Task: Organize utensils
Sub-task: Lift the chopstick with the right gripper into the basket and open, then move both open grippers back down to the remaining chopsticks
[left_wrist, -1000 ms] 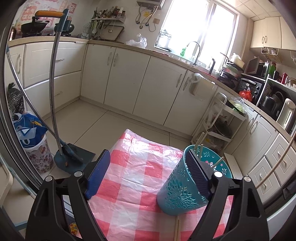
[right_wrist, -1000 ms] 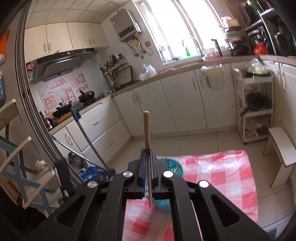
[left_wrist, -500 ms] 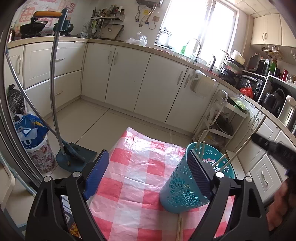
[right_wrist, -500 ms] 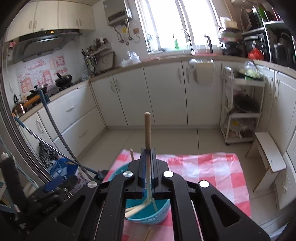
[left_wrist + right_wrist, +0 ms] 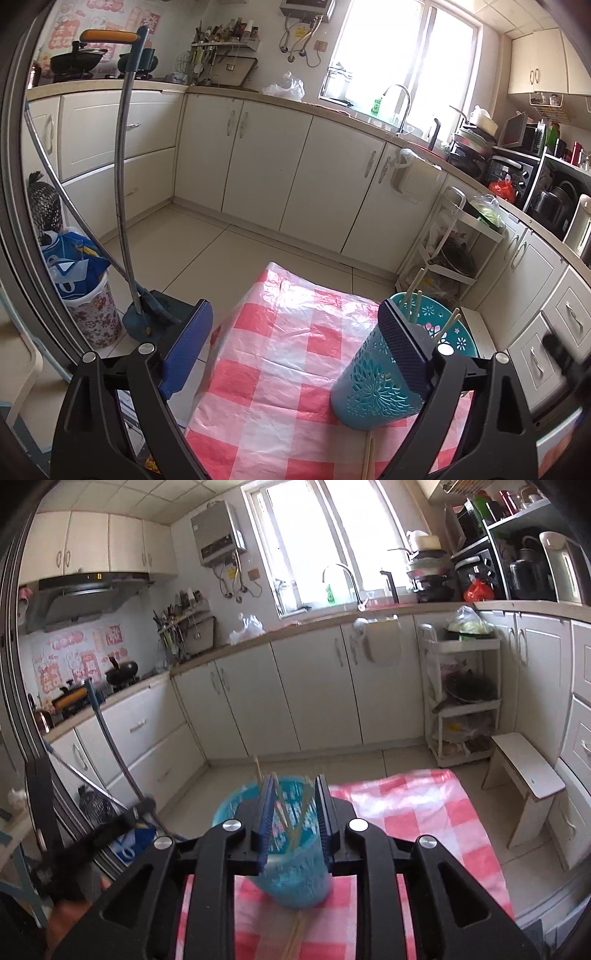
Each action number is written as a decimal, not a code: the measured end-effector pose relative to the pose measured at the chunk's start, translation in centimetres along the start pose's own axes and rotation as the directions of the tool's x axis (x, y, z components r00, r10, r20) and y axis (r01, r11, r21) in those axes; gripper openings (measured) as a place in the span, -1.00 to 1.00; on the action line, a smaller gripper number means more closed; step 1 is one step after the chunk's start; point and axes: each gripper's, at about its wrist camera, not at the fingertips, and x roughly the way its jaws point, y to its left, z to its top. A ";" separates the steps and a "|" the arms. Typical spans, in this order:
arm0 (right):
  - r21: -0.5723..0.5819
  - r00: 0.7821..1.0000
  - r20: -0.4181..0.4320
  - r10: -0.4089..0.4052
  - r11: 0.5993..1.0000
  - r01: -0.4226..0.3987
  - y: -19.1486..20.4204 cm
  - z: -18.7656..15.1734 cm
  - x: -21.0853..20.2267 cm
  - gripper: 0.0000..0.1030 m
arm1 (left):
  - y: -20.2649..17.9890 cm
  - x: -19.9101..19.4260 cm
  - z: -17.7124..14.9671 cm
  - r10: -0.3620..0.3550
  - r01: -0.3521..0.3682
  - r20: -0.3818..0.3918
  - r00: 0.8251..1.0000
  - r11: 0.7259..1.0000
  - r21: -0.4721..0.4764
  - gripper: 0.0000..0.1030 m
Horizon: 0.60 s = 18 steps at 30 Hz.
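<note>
Wall stickers (image 5: 66, 33) seem lettered, but unreadable.

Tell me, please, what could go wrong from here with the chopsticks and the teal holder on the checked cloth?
1. The teal holder leans in the left wrist view, with one finger of the left hand-held gripper right beside it, so a nudge might tip it over.
2. The right hand-held gripper is opening just above the holder's rim; withdrawing carelessly could snag the chopsticks standing inside.
3. Loose chopsticks lie near the cloth's near edge and might roll off.
</note>
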 end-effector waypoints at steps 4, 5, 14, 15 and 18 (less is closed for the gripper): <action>-0.029 0.990 -0.135 -0.045 0.999 0.042 -0.2 -5.0 2.0 -0.56 | 0.0 0.0 -0.1 0.008 -0.008 0.001 1.000 1.000 0.005 0.71; -0.032 0.981 -0.187 -0.055 0.998 0.050 -0.3 -6.7 2.9 -0.56 | 0.0 0.0 -0.2 0.010 -0.010 -0.002 1.000 1.000 0.008 0.72; -0.094 0.887 -0.457 -0.065 0.995 0.024 0.6 -12.7 7.4 -0.56 | 0.2 0.6 -0.5 0.033 -0.032 -0.030 0.999 0.998 0.049 0.75; -0.093 0.882 -0.467 -0.062 0.995 0.020 0.5 -13.1 7.5 -0.56 | 0.3 0.7 -0.6 0.036 -0.034 -0.035 0.999 0.998 0.055 0.75; -0.099 0.864 -0.501 -0.049 0.995 0.000 1.0 -13.9 8.1 -0.56 | 0.4 1.1 -1.1 0.052 -0.047 -0.061 0.997 0.995 0.084 0.75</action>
